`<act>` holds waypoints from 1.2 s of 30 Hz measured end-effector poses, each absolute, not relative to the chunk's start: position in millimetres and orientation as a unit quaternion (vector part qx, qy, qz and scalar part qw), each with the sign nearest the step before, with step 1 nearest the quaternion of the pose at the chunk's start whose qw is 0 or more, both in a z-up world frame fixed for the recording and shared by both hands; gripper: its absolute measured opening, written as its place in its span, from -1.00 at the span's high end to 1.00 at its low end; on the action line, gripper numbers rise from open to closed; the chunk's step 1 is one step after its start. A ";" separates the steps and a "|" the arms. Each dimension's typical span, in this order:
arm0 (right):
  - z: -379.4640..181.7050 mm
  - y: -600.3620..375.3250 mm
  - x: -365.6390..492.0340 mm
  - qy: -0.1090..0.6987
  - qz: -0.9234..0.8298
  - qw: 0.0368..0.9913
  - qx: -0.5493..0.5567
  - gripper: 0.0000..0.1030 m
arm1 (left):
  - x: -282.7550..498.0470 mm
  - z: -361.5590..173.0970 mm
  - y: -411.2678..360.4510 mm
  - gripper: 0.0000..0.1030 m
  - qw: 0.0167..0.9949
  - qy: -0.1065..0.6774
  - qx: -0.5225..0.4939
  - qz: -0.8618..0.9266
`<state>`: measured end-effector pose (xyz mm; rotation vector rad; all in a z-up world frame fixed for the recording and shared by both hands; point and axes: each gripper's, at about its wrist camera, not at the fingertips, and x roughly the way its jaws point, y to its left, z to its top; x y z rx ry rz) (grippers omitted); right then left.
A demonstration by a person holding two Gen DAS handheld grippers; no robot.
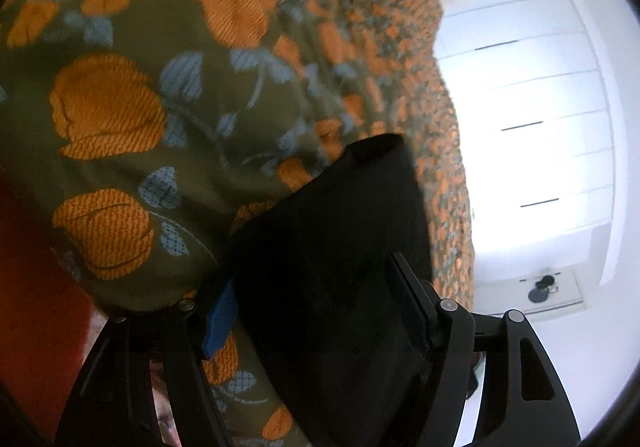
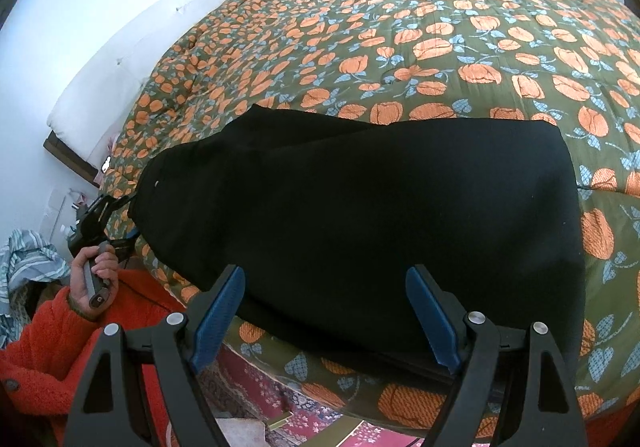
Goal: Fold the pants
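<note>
Pants (image 2: 360, 215) lie partly folded on bed (image 2: 440, 27); left claw (image 1: 316, 311) grips an end, right claw (image 2: 324, 311) wide, empty; folds remain.

The pants (image 2: 360, 215) are black cloth, soft and matt, with no shine. The bed cover (image 2: 440, 47) is woven cloth with a rough, ribbed look, olive with orange and blue prints. The right claw (image 2: 326, 317) is matt black plastic with blue ribbed pads (image 2: 218, 313) and shiny metal pins. The person's sleeve (image 2: 44, 343) is fuzzy orange fleece. The rug (image 2: 280, 403) is patterned red cloth.
</note>
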<state>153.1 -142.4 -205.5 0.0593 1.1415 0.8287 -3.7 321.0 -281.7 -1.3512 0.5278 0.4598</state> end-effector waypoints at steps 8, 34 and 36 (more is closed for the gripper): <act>-204.1 -141.4 151.0 0.525 0.382 0.760 0.024 -0.60 | -8.6 -280.5 321.5 0.38 0.728 0.219 -0.617 0.204; -168.1 -206.4 173.5 0.461 0.355 0.799 0.151 -0.60 | 74.9 -61.3 129.2 0.63 0.908 0.271 -0.320 0.021; -159.4 -225.0 176.3 0.442 0.342 0.811 0.174 -0.60 | 95.9 -55.7 99.3 0.63 0.910 0.289 -0.297 -0.012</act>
